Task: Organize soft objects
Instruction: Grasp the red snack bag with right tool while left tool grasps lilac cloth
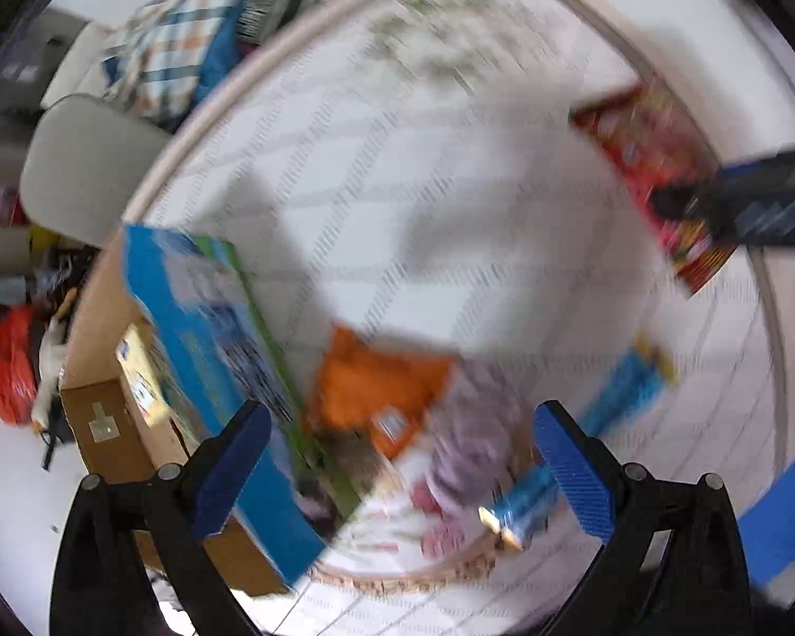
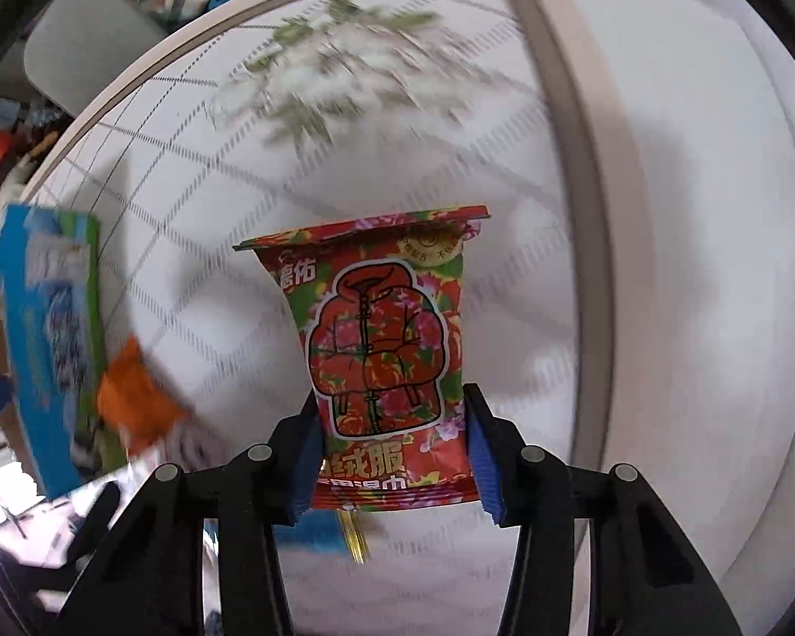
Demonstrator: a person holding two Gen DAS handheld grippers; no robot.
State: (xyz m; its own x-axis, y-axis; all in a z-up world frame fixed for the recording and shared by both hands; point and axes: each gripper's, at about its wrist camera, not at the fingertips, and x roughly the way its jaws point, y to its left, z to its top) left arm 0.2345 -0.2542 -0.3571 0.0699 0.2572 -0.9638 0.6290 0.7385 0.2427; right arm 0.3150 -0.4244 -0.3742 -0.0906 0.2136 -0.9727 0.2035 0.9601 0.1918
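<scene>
My right gripper [image 2: 392,456] is shut on a red floral wet-wipe pack [image 2: 381,339] and holds it above the white patterned bed cover [image 2: 228,244]. The same pack [image 1: 657,169] shows blurred at the far right of the left wrist view, with the right gripper [image 1: 678,201] on it. My left gripper [image 1: 397,461] is open and empty above an orange packet [image 1: 376,381], a pale pink-and-white soft pack [image 1: 466,456] and a blue packet [image 1: 620,392]. The orange packet [image 2: 132,397] also shows at the left of the right wrist view.
A blue and green flat box [image 1: 212,350] stands in an open cardboard box [image 1: 106,424] at the left; it also shows in the right wrist view [image 2: 47,334]. A grey chair [image 1: 85,169], a checked blanket [image 1: 175,47] and a red bag [image 1: 10,365] lie beyond.
</scene>
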